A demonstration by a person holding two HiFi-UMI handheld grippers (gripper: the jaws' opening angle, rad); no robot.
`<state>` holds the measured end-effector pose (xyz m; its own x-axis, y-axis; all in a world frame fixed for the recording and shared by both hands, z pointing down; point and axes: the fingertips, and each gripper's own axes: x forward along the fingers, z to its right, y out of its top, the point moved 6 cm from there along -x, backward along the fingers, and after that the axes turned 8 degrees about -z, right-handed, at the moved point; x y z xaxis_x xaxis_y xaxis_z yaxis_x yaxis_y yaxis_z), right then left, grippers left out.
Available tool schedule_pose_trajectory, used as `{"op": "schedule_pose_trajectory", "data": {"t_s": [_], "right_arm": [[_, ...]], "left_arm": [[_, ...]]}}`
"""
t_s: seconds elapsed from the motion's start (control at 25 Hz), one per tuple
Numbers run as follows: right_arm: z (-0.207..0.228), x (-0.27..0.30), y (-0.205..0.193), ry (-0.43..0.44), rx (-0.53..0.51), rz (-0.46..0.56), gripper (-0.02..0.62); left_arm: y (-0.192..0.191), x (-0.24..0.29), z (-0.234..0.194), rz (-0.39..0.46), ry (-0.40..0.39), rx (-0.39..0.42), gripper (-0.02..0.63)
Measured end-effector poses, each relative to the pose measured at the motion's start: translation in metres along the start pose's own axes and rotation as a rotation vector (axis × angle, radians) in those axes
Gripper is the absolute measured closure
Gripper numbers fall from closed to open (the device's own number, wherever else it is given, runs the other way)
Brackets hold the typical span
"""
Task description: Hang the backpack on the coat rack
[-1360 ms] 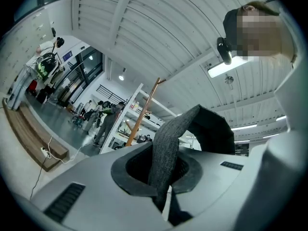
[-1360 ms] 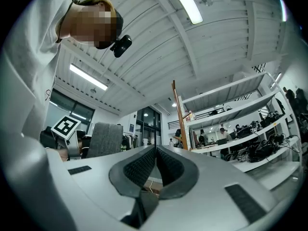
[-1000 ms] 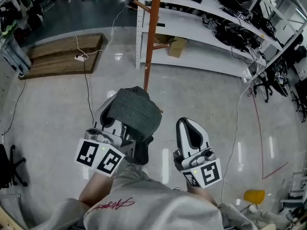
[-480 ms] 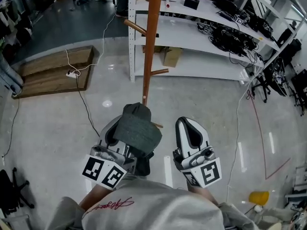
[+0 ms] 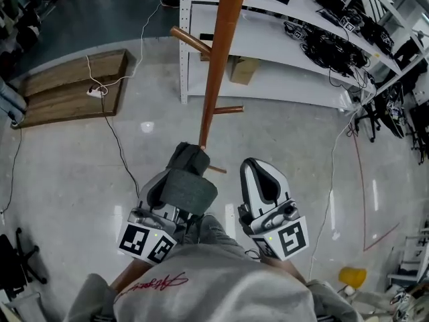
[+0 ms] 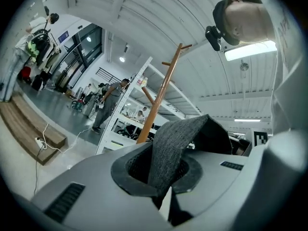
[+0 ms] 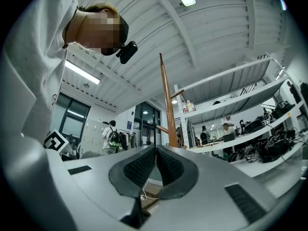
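1. Head view: looks steeply down on a grey floor (image 5: 67,173); finds the left tool (image 5: 175,185) low and left of centre, clamped on the backpack (image 5: 191,180), of which only a grey felt-like fold shows, draped over the tool's far end; finds the right tool (image 5: 259,173) just to the right, apart from the left one, pads together with nothing between them; places the coat rack (image 5: 218,66), a brown wooden pole with angled pegs, just beyond the fold's far edge; cannot tell whether the two touch; takes in white shelving (image 5: 281,45) at far right and a wooden platform (image 5: 74,86) at far left.
2. Left gripper view: shows the left tool (image 6: 166,174) clamped tight on the backpack (image 6: 178,138), the grey fold rising from between the pads and flopping over to the right; sets the coat rack (image 6: 161,97) farther off, rising behind the fold.
3. Right gripper view: shows the right tool (image 7: 155,165) with ribbed pads pressed together and empty; sets the coat rack (image 7: 167,105) upright straight ahead, with shelving (image 7: 240,138) to the right.
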<state>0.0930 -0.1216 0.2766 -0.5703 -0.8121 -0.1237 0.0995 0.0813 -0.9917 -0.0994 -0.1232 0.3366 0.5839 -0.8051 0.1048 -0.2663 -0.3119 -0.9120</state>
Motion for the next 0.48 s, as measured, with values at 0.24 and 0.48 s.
{"op": "schedule_pose_trajectory", "data": {"t_s": [0.24, 0.48], "right_arm": [[0.02, 0.015, -0.008, 0.059, 0.025, -0.019, 0.574], [0.037, 0.019, -0.027, 0.089, 0.074, -0.061, 0.574]], "left_arm": [[-0.019, 0.022, -0.019, -0.027, 0.122, -0.008, 0.569], [-0.041, 0.062, -0.034, -0.051, 0.188, -0.018, 0.569]]}}
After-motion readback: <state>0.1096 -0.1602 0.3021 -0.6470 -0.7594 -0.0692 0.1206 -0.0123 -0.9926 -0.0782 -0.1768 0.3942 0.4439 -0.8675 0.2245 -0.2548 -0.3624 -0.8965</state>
